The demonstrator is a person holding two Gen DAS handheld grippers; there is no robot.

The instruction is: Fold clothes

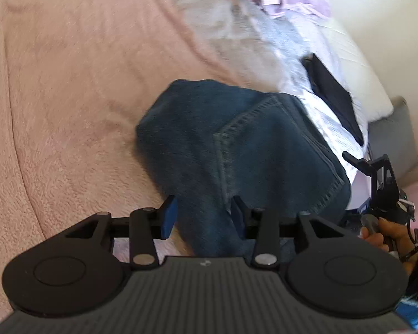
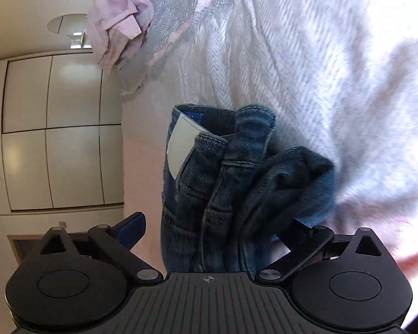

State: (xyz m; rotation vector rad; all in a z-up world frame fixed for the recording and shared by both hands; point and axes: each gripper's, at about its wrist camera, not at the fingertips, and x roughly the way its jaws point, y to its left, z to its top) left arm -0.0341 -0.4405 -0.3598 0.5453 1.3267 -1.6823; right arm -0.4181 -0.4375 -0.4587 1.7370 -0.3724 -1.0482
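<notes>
Folded blue jeans lie on a pink bedspread, back pocket up. My left gripper points down at their near end; a strip of denim runs between its blue pads, which stand apart and do not clearly press on it. In the right wrist view the jeans are bunched, waistband and white label facing me. My right gripper stands wide open around the bundle; its left finger is clear of the cloth and its right finger lies against a fold. That right gripper also shows at the far right, with a hand holding it.
A white herringbone blanket lies beyond the jeans. A crumpled lilac shirt sits at its far end, a black garment on top of it, and a grey cushion beside it. White cupboard doors stand past the bed.
</notes>
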